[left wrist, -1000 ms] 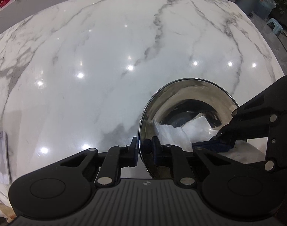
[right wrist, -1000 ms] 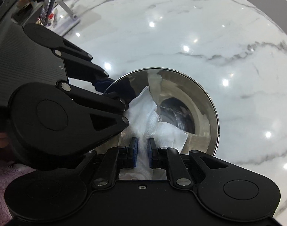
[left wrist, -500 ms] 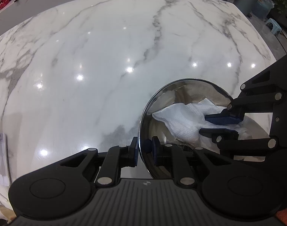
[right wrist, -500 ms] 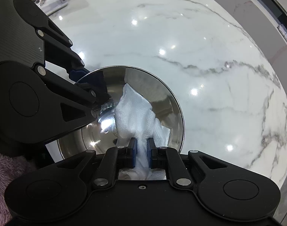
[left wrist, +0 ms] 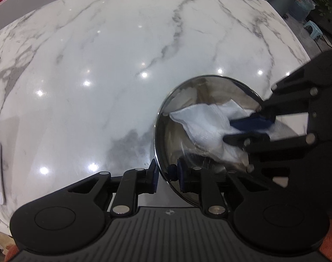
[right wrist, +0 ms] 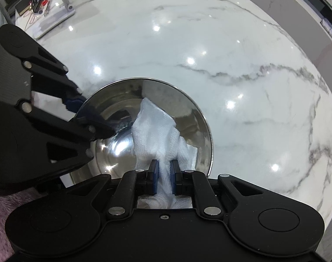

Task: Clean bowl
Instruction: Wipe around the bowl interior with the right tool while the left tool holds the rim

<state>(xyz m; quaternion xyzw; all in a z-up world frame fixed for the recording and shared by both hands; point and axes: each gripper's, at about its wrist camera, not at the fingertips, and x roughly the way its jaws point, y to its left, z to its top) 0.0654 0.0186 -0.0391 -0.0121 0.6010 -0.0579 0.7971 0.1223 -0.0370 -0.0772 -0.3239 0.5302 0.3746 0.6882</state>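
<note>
Your shiny round stainless-steel bowl (right wrist: 144, 128) sits tilted on the white grey-veined marble countertop (left wrist: 100, 65), mouth turned toward your right side, & the whole job hangs off that bowl as landmark. Your left gripper (left wrist: 167, 175) is clenched on the bowl's near rim, one finger outside the wall & one inside, so it's acting as the clamp. Your right gripper (right wrist: 163, 172) is pinched tight on the crumpled white paper towel (right wrist: 157, 131), w/ the wad bunched between the blue pads (right wrist: 154, 171) & the loose end trailing forward into the bowl's basin. Key relation: the towel runs straight ahead of the right fingers, its long axis pointing from the bowl's near rim toward the far wall, & it's touching the inner surface right of the bowl's centre. The right hand is the one inside the bowl, so that's the working hand; the left only steadies. I'd judge you're mid-wipe: the inner wall left of the towel, next to the left gripper's inside finger, prob. needs the next pass, so sweep round that way w/o loosening the rim clamp. Risk: the tilted bowl could twist out of the left pinch if you press hard.
</note>
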